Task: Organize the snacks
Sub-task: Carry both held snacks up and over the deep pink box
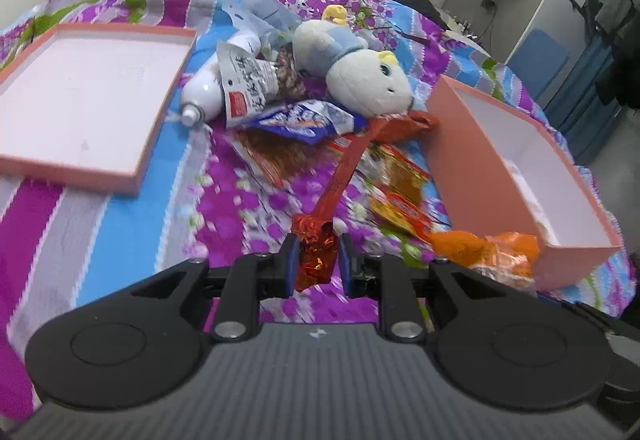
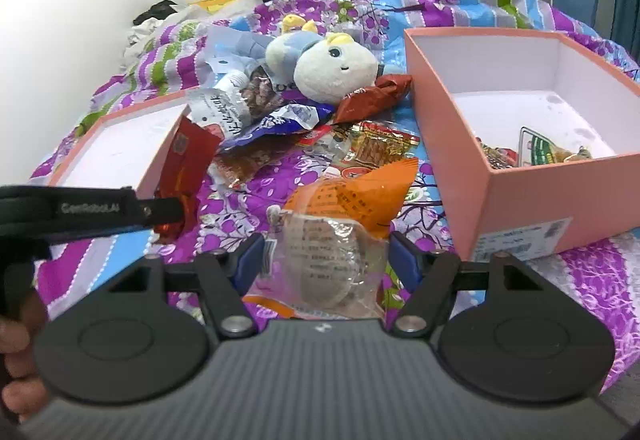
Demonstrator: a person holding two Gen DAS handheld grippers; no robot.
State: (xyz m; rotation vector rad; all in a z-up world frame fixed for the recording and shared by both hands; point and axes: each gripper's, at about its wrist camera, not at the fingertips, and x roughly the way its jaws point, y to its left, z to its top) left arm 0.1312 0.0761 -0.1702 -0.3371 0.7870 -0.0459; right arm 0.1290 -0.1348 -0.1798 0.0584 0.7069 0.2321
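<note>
Bedspread (image 1: 132, 224): purple floral w/ blue, grey, green stripes. Far plush toy (image 2: 336, 69): cream, pale blue, yellow tufts. Box (image 2: 532, 195) right & lid (image 1: 80, 95) left: salmon-pink outside, white inside. Near snack packet (image 2: 360, 195): orange; foil wrapper (image 1: 316, 256): shiny red.

Crinkled, glossy red foil wrapper (image 1: 316, 256); clear, shiny plastic packet (image 2: 320, 260) with an orange printed end. Pink box (image 2: 520, 191) and shallow pink lid (image 1: 80, 95) of smooth matt card with white inner faces. Soft pile plush toy (image 1: 360, 75) on a printed woven-cloth bed cover (image 1: 120, 224); gripper bodies of matt black plastic with ribbed grey panels.
</note>
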